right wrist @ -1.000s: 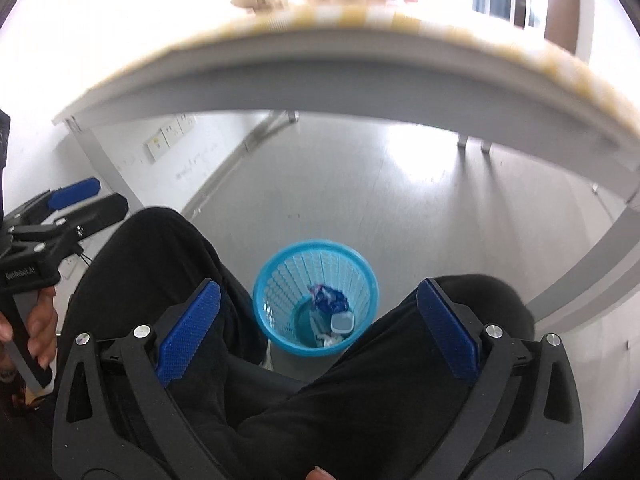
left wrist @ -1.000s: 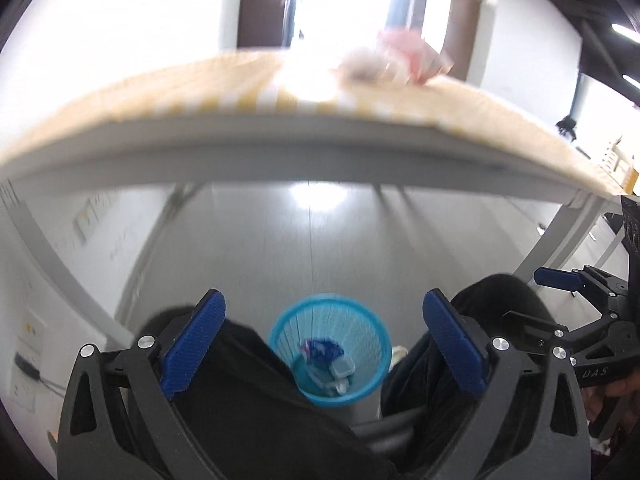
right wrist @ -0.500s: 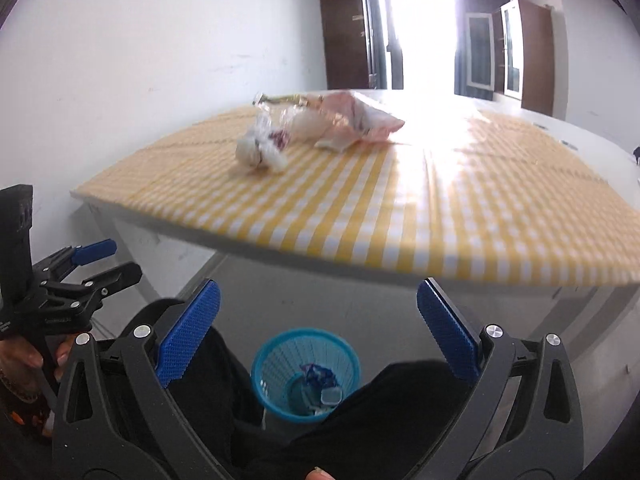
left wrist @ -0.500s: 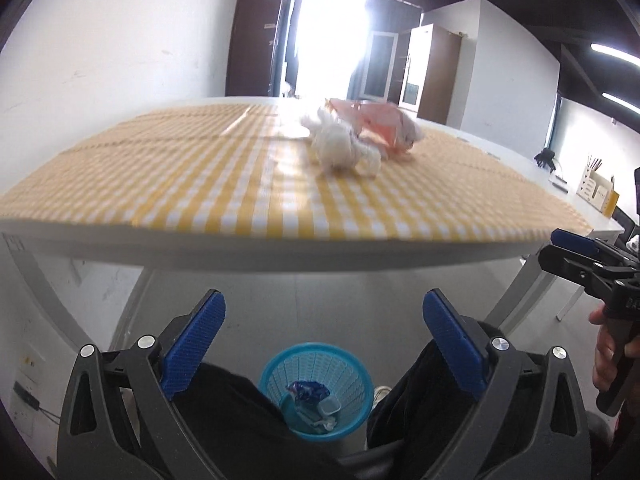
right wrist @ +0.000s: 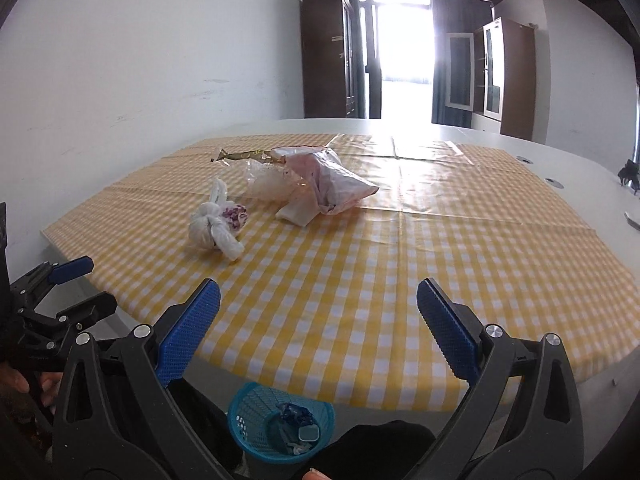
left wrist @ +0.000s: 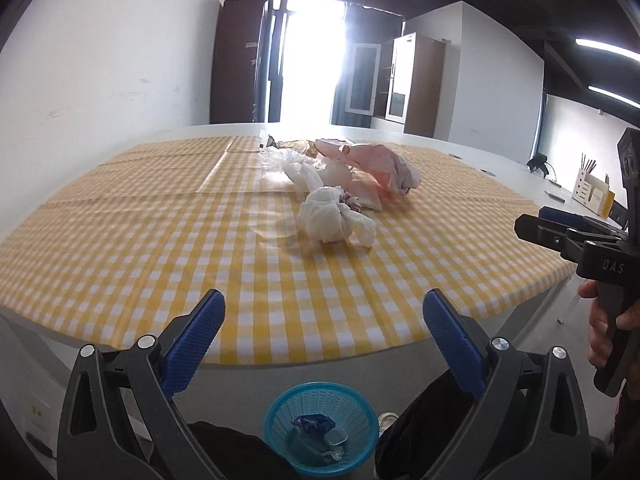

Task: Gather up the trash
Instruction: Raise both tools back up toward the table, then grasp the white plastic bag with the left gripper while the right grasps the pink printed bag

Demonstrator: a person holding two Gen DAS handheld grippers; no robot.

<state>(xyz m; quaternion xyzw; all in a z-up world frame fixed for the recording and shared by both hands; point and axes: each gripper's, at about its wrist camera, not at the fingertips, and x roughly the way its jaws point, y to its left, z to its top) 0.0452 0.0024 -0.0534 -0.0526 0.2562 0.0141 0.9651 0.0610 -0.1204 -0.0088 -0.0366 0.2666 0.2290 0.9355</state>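
Note:
A knotted white plastic bag (left wrist: 334,218) (right wrist: 216,228) lies on the yellow checked tablecloth (left wrist: 160,240) (right wrist: 400,260). Behind it lie a pink bag (left wrist: 384,164) (right wrist: 332,180), a clear crumpled wrapper (left wrist: 298,168) (right wrist: 268,178) and a gold wrapper (left wrist: 290,144) (right wrist: 240,155). A blue mesh bin (left wrist: 322,426) (right wrist: 276,426) with some trash stands on the floor below the table's near edge. My left gripper (left wrist: 323,344) and right gripper (right wrist: 318,334) are open and empty, near the table's front edge, well short of the trash.
The right gripper shows from the side in the left wrist view (left wrist: 576,240); the left one shows in the right wrist view (right wrist: 60,292). The person's dark-clothed legs (left wrist: 424,436) flank the bin. A desk organiser (left wrist: 592,194) stands at far right.
Both grippers have risen from below the table's edge to above it. The tabletop and the trash have come into full view. The bin now sits at the bottom of each view.

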